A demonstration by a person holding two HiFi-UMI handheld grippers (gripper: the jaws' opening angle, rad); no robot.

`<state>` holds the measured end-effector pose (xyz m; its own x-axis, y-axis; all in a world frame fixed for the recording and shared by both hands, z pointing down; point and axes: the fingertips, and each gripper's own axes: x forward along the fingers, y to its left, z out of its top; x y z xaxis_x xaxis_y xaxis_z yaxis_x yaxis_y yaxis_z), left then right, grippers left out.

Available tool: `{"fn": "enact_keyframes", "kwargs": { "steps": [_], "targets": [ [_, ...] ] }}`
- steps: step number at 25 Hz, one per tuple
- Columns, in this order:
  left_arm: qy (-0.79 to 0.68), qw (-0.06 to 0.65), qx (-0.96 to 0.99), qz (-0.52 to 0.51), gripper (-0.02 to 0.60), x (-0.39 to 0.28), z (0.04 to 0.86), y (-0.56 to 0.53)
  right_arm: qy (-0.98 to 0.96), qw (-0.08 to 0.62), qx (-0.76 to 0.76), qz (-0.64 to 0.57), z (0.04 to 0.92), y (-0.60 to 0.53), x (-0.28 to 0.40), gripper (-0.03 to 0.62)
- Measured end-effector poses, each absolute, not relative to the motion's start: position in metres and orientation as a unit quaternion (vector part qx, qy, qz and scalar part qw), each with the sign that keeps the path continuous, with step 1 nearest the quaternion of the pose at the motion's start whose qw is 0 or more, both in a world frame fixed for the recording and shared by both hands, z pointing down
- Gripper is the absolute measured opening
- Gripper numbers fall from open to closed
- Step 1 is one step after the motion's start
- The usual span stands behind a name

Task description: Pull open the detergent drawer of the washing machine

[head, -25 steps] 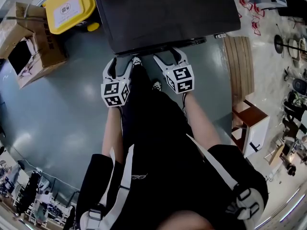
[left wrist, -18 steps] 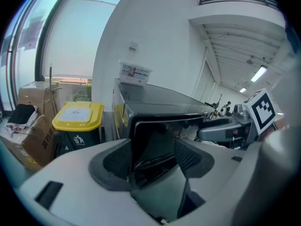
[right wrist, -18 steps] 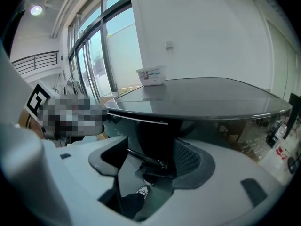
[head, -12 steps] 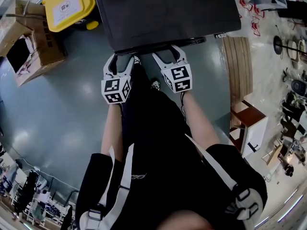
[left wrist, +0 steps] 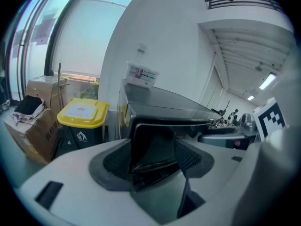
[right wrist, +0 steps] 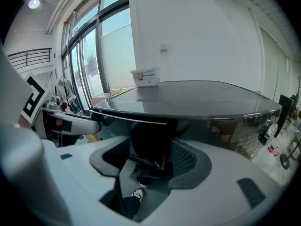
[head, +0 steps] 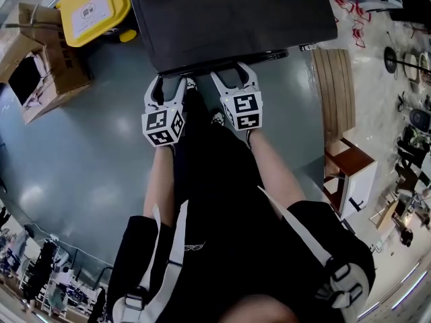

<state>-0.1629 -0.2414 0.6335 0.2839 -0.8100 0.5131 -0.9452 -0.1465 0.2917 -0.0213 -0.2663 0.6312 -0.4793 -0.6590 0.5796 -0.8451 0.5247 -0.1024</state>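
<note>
While the person stands right up against the washing machine (head: 236, 19), the head view shows its flat, dark, glossy top from above. The left gripper (head: 169, 83) and the right gripper (head: 236, 77) both nose in just under its front edge, side by side, the left one near the front left corner. The front face is hidden from up here, so there's no drawer to see, only a yellow bin (head: 94, 9) and a cardboard box (head: 40, 59) off to the left. Over to the left gripper view: the jaws stand apart, ribbed dark pads either side. Framed between them is a shiny dark rectangular panel with a raised rim, at the machine's upper left corner. I take that for the detergent drawer (left wrist: 153, 145). It lies dead ahead of the fingers, its long side level across the front, and nothing looks clamped on it. A white tub (left wrist: 141, 74) sits up on the top. Now the right gripper view: the jaws are wide too, though they've just been closing a touch. Between them is only the shadowed front under the curved lip, with the person's shoe (right wrist: 137, 193) below, so no grip there. My read: the left hand is the nearer one, and the pull wants to come straight back toward the person.
</note>
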Motion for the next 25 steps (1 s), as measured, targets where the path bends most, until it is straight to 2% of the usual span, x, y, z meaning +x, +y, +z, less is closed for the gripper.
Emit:
{"fn": "enact_keyframes", "kwargs": {
  "steps": [6,16,25],
  "targets": [
    [-0.607,0.28,0.732,0.13,0.295,-0.162,0.6348,-0.2427,-0.835,0.24,0.458,0.189,0.6308,-0.2667,-0.0225,0.27],
    [-0.612,0.277,0.727,0.141,0.295,-0.1568,0.6358,-0.2453,-0.839,0.236,0.45,0.193,0.6315,-0.2657,-0.0294,0.308],
    [-0.62,0.273,0.722,0.142,0.299,-0.1555,0.635,-0.2457,-0.83,0.228,0.468,0.199,0.6298,-0.2688,-0.0252,0.276]
  ]
}}
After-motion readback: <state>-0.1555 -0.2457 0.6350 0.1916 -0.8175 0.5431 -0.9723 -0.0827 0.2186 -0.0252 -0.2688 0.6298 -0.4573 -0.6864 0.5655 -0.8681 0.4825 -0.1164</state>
